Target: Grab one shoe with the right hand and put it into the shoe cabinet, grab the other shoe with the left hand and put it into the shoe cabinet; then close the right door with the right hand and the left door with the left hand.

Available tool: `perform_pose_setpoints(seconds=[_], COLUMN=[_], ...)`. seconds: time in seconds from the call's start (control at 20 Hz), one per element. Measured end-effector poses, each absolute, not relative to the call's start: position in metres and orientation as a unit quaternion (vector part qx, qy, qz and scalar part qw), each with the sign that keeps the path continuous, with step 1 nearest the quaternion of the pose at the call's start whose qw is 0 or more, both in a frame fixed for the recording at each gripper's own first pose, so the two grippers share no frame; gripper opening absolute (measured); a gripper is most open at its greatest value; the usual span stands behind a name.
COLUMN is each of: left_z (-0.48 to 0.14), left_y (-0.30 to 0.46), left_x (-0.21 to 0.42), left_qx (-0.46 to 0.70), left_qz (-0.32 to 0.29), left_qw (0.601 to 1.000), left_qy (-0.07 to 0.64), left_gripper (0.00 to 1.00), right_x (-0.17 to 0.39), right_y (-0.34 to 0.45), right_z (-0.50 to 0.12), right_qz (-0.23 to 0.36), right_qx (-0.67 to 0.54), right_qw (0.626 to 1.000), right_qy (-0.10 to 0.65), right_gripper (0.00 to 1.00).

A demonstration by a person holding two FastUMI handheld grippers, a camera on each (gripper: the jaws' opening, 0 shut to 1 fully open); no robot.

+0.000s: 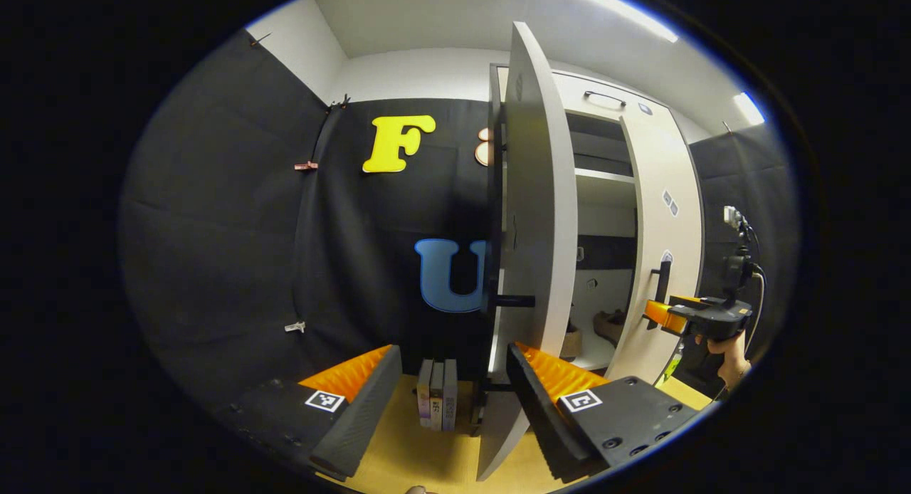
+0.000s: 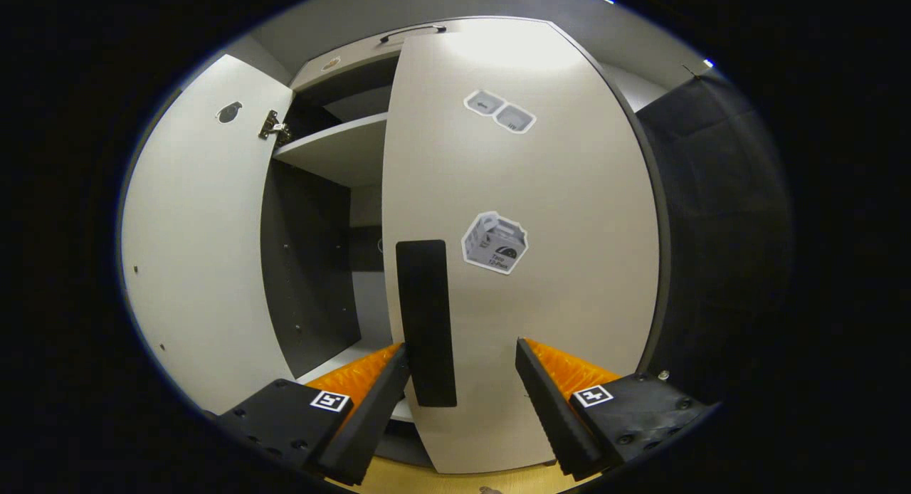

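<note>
Left gripper view: the pale, edge-on left cabinet door [image 1: 530,216] hid most of the white shoe cabinet's interior [image 1: 605,216]. Two brownish shoes [image 1: 611,326] on the bottom shelf showed only in part, one behind the door edge; details too small to tell. Spines of the small upright books [image 1: 437,394] were unreadable.

Right gripper view: the pale right door [image 2: 527,266] covered the cabinet's right half; its lower edge was cut off behind the gripper fingers [image 2: 562,416].
</note>
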State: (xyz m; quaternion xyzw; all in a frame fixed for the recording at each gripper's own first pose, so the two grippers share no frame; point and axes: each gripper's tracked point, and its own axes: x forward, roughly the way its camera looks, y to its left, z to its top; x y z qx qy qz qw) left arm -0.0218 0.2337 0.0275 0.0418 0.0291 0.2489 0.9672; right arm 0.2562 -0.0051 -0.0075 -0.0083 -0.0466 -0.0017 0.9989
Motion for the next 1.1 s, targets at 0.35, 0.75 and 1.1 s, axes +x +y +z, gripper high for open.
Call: perform_pose_setpoints(seconds=[0.35,0.75,1.1], left_z=[0.024,0.02,0.015], left_y=[0.219,0.193,0.164], left_x=[-0.019,0.001,0.024], left_qx=[0.02,0.019,0.007], left_qz=[0.223,0.177,0.137], left_qw=[0.974,0.984,0.99], left_qy=[0.028,0.028,0.028], left_gripper=[0.94,0.93,0.93], right_x=[0.201,0.176,0.17], right_y=[-0.022,-0.032,-0.043], right_z=[0.019,0.028,0.027], right_qz=[0.0,-0.009,-0.009], right_qx=[-0.012,-0.006,-0.003], right_qw=[0.997,0.996,0.997], right_qy=[-0.076,-0.085,-0.08], right_gripper=[0.99,0.98,0.98])
